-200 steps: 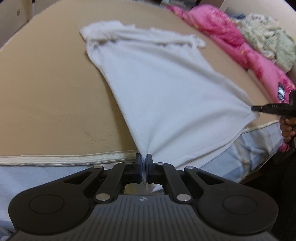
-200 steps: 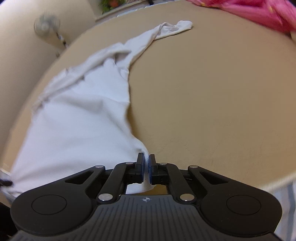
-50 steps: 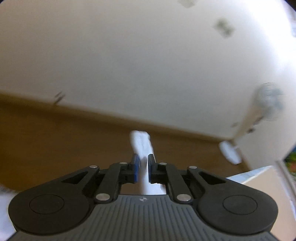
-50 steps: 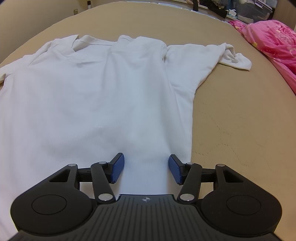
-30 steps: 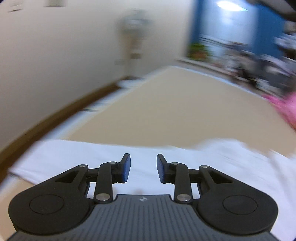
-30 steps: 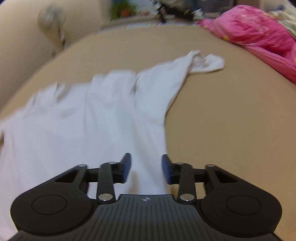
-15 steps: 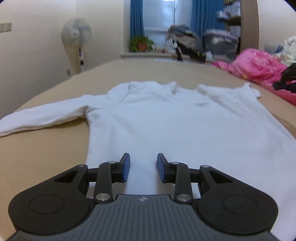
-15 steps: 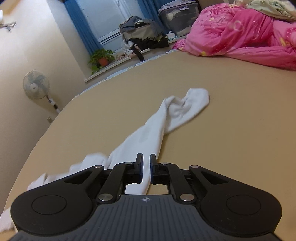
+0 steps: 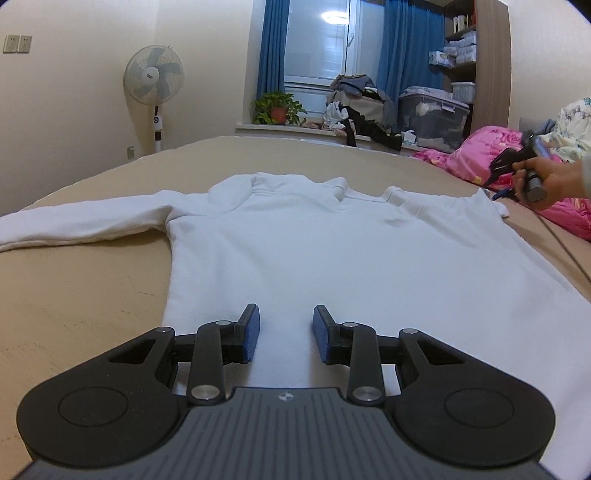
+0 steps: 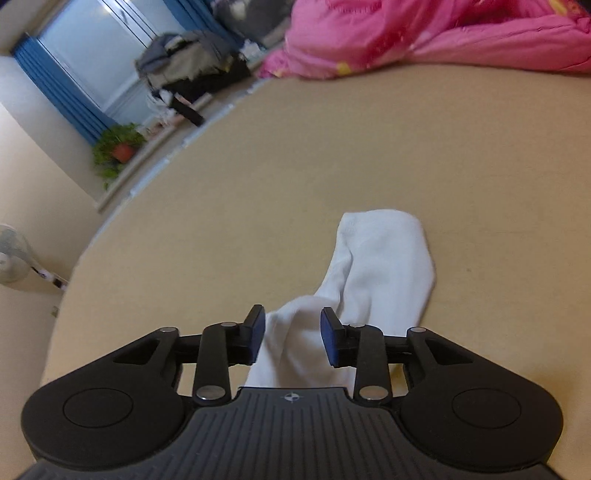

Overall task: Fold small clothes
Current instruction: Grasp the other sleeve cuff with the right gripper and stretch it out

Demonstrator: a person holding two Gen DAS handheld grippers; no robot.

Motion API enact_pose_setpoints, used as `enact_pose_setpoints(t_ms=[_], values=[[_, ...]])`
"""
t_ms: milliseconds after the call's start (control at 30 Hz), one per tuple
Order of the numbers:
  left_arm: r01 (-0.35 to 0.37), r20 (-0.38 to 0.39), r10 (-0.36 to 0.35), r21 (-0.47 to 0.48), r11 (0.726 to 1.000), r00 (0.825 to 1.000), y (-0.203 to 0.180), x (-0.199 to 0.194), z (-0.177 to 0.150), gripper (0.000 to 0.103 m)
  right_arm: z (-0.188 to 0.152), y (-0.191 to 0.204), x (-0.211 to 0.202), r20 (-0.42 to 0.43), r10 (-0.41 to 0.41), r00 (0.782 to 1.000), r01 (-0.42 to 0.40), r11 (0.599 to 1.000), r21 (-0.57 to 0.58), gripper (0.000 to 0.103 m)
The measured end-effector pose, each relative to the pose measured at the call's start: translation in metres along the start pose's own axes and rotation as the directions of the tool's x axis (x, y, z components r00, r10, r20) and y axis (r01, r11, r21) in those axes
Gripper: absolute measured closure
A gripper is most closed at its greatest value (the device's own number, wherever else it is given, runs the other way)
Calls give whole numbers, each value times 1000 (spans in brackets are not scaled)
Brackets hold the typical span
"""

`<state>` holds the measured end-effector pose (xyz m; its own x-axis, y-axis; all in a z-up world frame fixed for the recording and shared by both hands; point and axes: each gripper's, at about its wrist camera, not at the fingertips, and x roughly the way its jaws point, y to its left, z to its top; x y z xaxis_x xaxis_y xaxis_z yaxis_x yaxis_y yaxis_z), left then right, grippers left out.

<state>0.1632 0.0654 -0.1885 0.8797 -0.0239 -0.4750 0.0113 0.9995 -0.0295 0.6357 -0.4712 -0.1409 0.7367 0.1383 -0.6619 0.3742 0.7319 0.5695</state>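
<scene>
White long-sleeved shirt lies spread flat on the tan bed surface, collar toward the window, one sleeve stretched out to the left. Half a second earlier the scene from the left wrist looked much the same; the left gripper hovers over the hem with its blue-padded fingers apart, nothing pinched between them. At the far right of that view a hand now carries the right gripper over the shirt's other sleeve, where before only a dark edge of it showed. From the right wrist, the jaws that were nearly pressed together half a second ago are opening, the sleeve lying loose between and beyond them, its cuff end much closer than before. A pink quilt is heaped at the bed's far side, a standing fan by the wall.
</scene>
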Motion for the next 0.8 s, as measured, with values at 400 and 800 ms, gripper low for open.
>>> enact_pose_setpoints(t_ms=[400,800], values=[[12,3,-12,-5,1000,1000,3,14,0,67,4,-26,-95,245,106,964,-104,994,-19,97],[13,2,-13,-4,1000,1000,4,15,0,67,-110,-212,-218,295,-225,929,169,964,204,86]])
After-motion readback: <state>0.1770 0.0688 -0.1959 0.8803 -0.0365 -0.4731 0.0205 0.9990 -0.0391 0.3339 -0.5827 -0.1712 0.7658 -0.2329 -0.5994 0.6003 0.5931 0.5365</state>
